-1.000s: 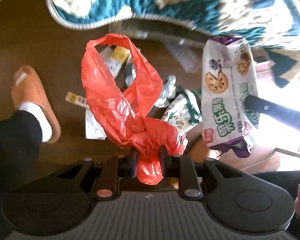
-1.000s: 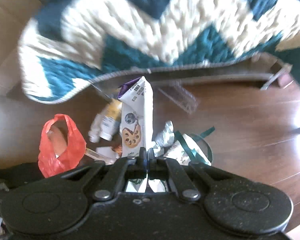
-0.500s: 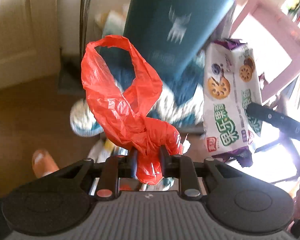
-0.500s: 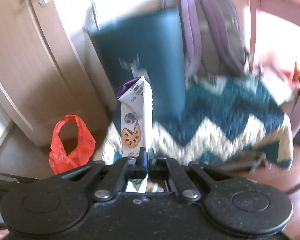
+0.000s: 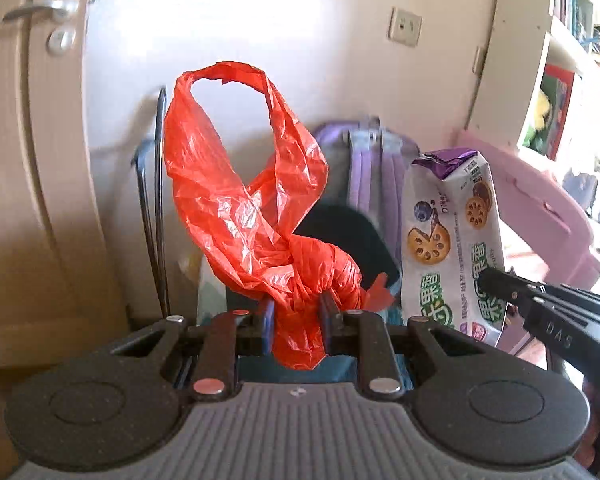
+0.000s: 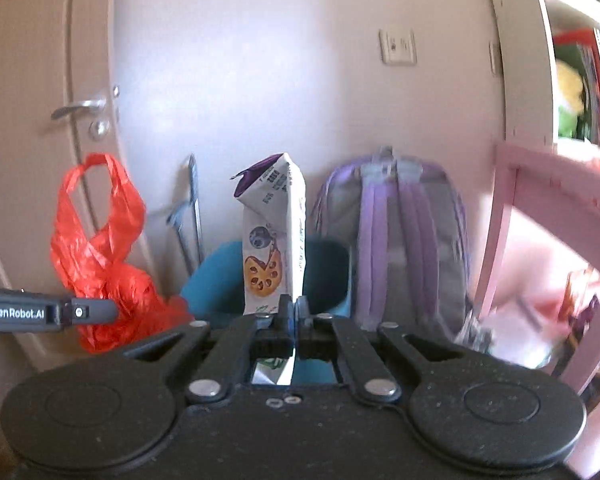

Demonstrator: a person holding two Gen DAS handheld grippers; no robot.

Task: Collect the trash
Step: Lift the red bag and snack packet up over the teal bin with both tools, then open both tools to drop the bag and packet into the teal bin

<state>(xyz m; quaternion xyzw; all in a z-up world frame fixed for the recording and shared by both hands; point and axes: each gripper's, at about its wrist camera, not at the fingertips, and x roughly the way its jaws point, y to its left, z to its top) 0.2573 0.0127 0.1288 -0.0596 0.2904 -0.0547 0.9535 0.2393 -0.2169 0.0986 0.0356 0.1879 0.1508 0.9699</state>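
"GenRobot.AI" on the left gripper (image 6: 96, 312); "DAS" on the right gripper (image 5: 488, 280)

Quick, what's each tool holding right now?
Left tool: closed on the red plastic bag.
Right tool: closed on the white snack wrapper.

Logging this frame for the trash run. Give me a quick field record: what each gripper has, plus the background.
left gripper: shut on red plastic bag, clamped at its twisted neck, handle loop standing up
right gripper: shut on snack wrapper, pinched at its lower edge, wrapper upright
wrapper look: white with purple top, biscuit pictures
relative position: wrapper to the right of the bag in the left wrist view
background: purple backpack, door with handle, wall socket, pink furniture
floor trash: not in view
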